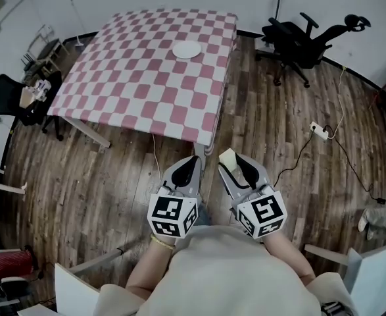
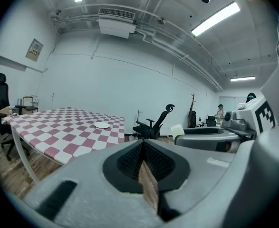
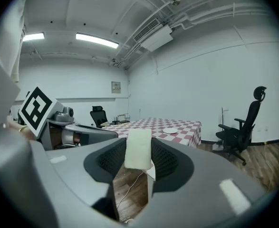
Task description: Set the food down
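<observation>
Between the jaws of the right gripper [image 1: 235,165] sits a pale block of food [image 3: 138,148], clamped for carrying; the table [image 1: 146,84] and plate [image 1: 187,49] lie well ahead. The left gripper [image 2: 142,148] is clenched, empty.

An office-like workroom is shown: bare white walls [image 2: 129,80], ceiling pipes [image 2: 177,37] and a duct unit [image 2: 114,23], strip lights [image 2: 215,18], and a wood-plank floor [image 1: 271,110]. Black office chairs [image 1: 304,38] are stood about, a power strip [image 1: 319,131] with cables is laid on the floor, and a bench [image 1: 146,78] is draped in pink-checked cloth.
</observation>
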{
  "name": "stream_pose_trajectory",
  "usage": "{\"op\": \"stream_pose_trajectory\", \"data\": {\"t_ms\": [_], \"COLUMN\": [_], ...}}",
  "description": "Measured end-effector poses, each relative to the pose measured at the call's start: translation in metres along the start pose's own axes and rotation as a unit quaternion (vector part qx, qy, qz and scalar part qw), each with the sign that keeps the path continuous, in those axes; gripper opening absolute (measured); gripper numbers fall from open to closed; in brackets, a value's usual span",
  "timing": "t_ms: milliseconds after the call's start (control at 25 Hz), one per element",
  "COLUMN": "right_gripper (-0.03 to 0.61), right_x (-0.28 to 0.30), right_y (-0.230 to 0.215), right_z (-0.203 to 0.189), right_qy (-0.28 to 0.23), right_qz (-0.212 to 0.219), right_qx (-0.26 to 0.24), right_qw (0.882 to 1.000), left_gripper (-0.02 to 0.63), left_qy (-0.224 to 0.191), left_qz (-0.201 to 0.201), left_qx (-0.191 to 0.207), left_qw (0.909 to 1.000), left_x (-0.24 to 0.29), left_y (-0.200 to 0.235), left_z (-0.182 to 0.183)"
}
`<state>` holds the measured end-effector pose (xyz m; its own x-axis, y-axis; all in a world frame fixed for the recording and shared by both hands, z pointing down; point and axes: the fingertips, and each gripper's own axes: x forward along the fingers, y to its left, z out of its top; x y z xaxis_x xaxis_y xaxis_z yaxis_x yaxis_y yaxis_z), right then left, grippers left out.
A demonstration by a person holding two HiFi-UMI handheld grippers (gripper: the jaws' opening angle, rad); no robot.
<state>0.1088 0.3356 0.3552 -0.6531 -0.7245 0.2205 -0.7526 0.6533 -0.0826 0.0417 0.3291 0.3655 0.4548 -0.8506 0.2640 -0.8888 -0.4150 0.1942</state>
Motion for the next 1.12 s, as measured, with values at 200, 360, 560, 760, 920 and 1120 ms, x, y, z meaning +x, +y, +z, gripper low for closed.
{"op": "stream_pose_trajectory", "data": {"t_ms": [200, 360, 560, 760, 920, 1120], "right_gripper": [0.17, 0.17, 0.17, 0.17, 0.17, 0.17], "right_x": [0.034, 0.057, 0.087, 0.116, 0.138, 0.163], "right_y": [-0.011, -0.017, -0.019, -0.018, -0.021, -0.026], "right_z": [0.011, 0.02, 0.029, 0.038, 0.045, 0.051], "right_qy": [0.0, 0.0, 0.001, 0.001, 0.002, 0.0], "right_qz": [0.0, -0.003, -0.006, -0.011, -0.019, -0.031], "right_qx": [0.002, 0.005, 0.007, 0.008, 0.013, 0.009], "right_qw": [1.0, 1.0, 1.0, 1.0, 1.0, 0.999], "left_gripper": [0.0, 0.0, 0.0, 0.0, 0.0, 0.0], "left_qy": [-0.001, 0.001, 0.003, 0.008, 0.011, 0.012], "left_qz": [-0.007, -0.013, -0.02, -0.024, -0.033, -0.043], "left_qx": [0.0, -0.003, -0.007, -0.015, -0.018, -0.019], "left_qw": [1.0, 0.9999, 0.9998, 0.9996, 0.9992, 0.9988], "left_x": [0.024, 0.038, 0.052, 0.063, 0.073, 0.086], "left_y": [0.024, 0.042, 0.068, 0.096, 0.114, 0.138], "left_z": [0.014, 0.025, 0.034, 0.04, 0.045, 0.05]}}
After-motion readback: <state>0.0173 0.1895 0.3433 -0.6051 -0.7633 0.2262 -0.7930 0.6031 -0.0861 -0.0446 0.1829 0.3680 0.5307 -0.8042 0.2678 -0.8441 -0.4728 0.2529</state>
